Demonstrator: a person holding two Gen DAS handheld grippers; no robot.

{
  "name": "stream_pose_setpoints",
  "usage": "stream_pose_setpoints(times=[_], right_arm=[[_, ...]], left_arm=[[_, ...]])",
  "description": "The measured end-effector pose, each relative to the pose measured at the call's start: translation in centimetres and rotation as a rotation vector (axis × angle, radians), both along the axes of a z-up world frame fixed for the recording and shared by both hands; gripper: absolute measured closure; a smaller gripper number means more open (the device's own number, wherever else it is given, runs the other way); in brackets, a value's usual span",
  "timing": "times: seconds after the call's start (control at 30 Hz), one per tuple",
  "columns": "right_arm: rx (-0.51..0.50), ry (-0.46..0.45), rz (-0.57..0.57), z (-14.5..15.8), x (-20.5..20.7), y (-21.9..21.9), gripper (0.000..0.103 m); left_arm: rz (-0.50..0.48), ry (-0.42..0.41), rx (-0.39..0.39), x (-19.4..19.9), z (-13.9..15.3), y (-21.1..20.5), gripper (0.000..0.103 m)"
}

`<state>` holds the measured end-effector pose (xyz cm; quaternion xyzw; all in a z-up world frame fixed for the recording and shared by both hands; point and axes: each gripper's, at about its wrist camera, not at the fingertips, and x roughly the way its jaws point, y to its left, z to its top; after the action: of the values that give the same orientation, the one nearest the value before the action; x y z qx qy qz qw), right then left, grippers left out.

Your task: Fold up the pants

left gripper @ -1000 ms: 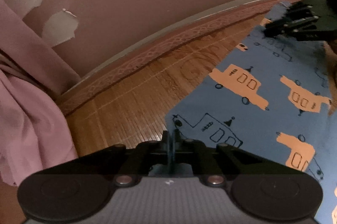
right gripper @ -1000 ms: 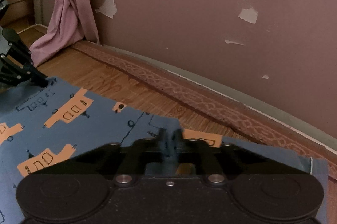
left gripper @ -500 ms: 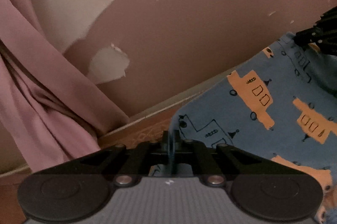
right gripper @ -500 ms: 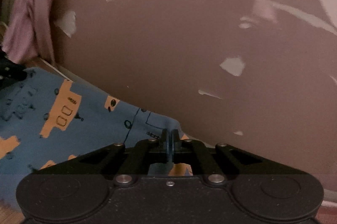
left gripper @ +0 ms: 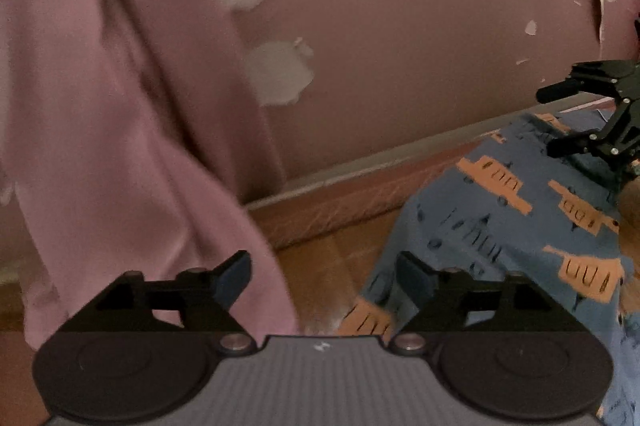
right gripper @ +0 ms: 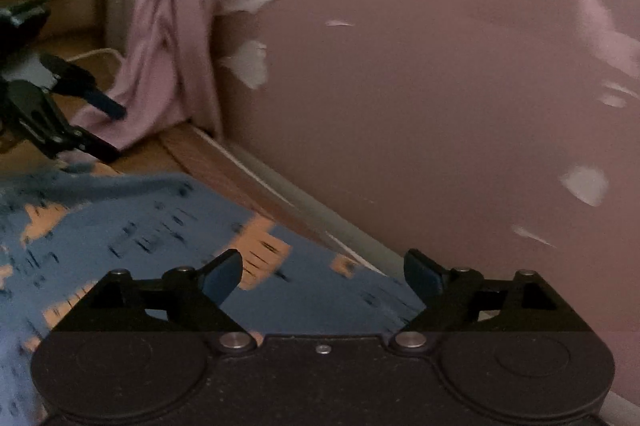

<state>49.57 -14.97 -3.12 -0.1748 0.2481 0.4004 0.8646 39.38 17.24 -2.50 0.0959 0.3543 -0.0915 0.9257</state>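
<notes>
- A pink curtain hung at far left, reaching the wooden floor beside a peeling wall.
- The left tool had its fingers spread apart, holding nothing.
- Blue pants with orange car prints lay on the floor to its right, soft, light and limp; judged best pinched at a hem or corner.
- The right tool hovered over the pants, fingers likewise apart and empty.
</notes>
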Motion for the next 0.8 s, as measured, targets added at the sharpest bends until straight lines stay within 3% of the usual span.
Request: stream_pose_setpoints(times=[0.1,0.2,0.5,0.53,0.6,0.77,0.8], right_arm=[[-0.012,0.033,0.018,-0.6,1.2,2.3,0.015],[-0.028,0.049,0.006,-1.0,2.3,3.8,0.016],[-0.045,0.118,-0.024,-1.4,4.2,4.7,0.02],[-0.044,0.126,-0.023,-1.4,4.1,3.9,0.02],[-0.061,0.141,-0.019,-1.7,4.7,4.5,0.022],[-0.071,0.172,-0.016,-2.3,5.3,5.1,0.033],[-0.073,0.165,-0.013,-2.2,5.2,5.1,0.04]], left_arm=[[-0.036,0.056,-0.011,0.0,-0.5,0.6,0.048],[-0.064,0.059,0.0,0.1,-0.7,0.4,0.055],[-0.131,0.182,0.047,0.7,-1.6,-0.9,0.062],[-0.13,0.192,0.043,0.7,-1.6,-0.9,0.066],[-0.143,0.22,0.027,0.6,-1.4,-0.9,0.095],[-0.11,0.216,0.098,0.4,-1.4,-2.3,0.101],[-0.084,0.198,0.124,0.2,-1.4,-2.7,0.102]])
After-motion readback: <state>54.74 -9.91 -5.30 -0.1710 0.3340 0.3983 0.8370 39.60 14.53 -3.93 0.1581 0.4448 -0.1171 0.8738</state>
